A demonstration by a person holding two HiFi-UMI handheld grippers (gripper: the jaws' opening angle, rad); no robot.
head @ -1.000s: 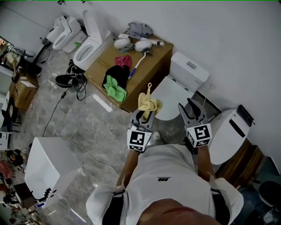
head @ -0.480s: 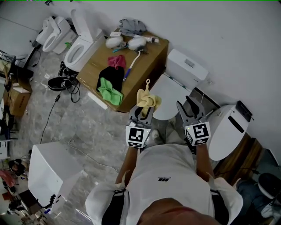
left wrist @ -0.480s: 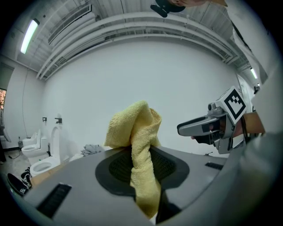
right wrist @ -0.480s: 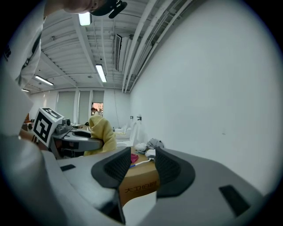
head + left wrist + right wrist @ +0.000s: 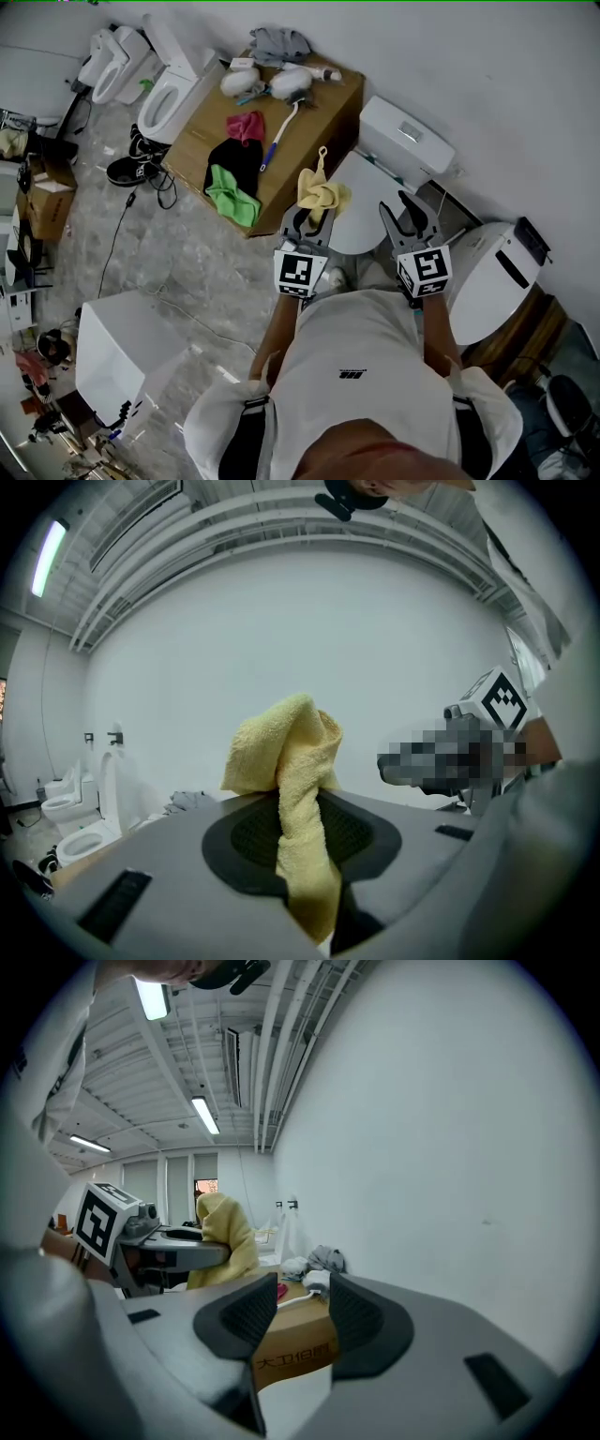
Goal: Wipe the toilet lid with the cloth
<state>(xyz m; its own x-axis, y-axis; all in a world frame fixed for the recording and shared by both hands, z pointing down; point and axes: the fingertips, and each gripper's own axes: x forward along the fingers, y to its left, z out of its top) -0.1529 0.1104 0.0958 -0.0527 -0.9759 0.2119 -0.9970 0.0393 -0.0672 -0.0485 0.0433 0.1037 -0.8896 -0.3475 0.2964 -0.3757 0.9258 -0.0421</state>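
Observation:
A yellow cloth [image 5: 322, 195] sticks up out of my left gripper [image 5: 307, 225], which is shut on it; in the left gripper view the cloth [image 5: 292, 780] is pinched between the dark pads. The gripper is held in the air just left of the white toilet lid [image 5: 364, 199], which is closed, below the tank [image 5: 403, 137]. The cloth does not touch the lid. My right gripper [image 5: 410, 221] is open and empty at the lid's right side. Its pads [image 5: 248, 1314] stand a little apart, with the left gripper and cloth [image 5: 221, 1232] showing beyond them.
A cardboard box [image 5: 309, 131] left of the toilet carries green, black and pink cloths, a brush [image 5: 279, 131] and bottles. A second closed toilet [image 5: 487, 281] stands at the right, more toilets [image 5: 169, 94] at the far left, and a white box [image 5: 117, 352] on the floor behind.
Both grippers have stayed in front of the body with the cloth still gripped. The head view has shifted slightly, and the grippers sit a little nearer the toilet lid.

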